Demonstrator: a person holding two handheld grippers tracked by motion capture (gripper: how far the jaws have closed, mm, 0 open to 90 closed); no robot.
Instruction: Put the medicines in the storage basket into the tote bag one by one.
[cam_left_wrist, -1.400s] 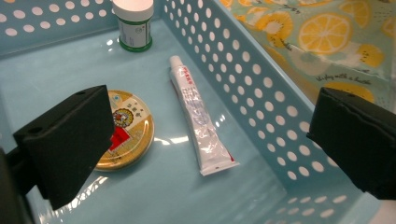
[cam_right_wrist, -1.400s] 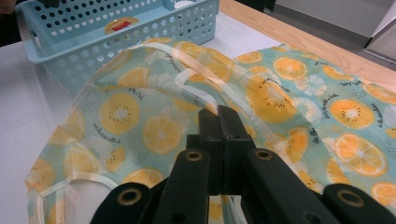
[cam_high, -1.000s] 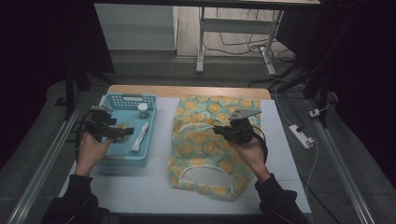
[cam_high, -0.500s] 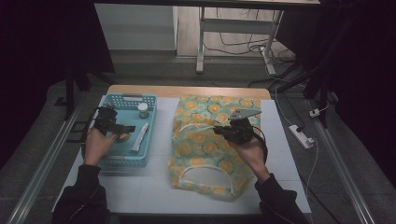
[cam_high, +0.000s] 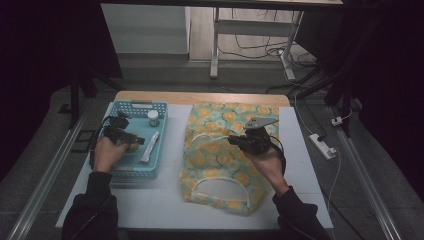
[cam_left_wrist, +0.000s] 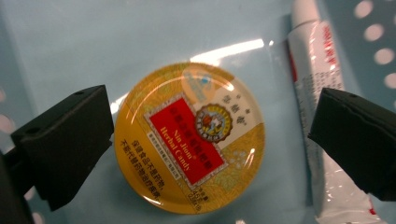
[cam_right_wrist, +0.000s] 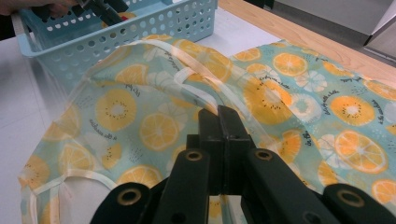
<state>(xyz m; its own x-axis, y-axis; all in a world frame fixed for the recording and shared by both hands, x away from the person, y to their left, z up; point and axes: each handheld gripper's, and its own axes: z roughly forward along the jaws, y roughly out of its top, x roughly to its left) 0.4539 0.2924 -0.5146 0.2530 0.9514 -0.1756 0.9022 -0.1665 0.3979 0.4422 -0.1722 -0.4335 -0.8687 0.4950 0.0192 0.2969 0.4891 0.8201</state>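
Note:
A round yellow candy tin (cam_left_wrist: 189, 140) with a red label lies flat on the floor of the blue basket (cam_high: 131, 172). My left gripper (cam_left_wrist: 212, 135) hangs right over it, open, with one jaw on each side of the tin and neither touching it. In the high view this gripper (cam_high: 131, 139) is inside the basket. A fruit-print bag (cam_high: 220, 155) with white strap handles lies flat at the table's middle. My right gripper (cam_right_wrist: 223, 123) is shut, its tips at the bag's (cam_right_wrist: 116, 109) white strap; whether it pinches the strap I cannot tell.
A white tube (cam_left_wrist: 322, 74) lies just right of the tin, also in the basket, and a small white-capped jar (cam_high: 153, 117) stands at the basket's far end. A power strip (cam_high: 322, 146) lies on the floor to the right. Bare white tabletop (cam_high: 165, 200) shows in front.
My left gripper has moved right and down into the basket, over the tin. The right gripper and the bag have stayed put.

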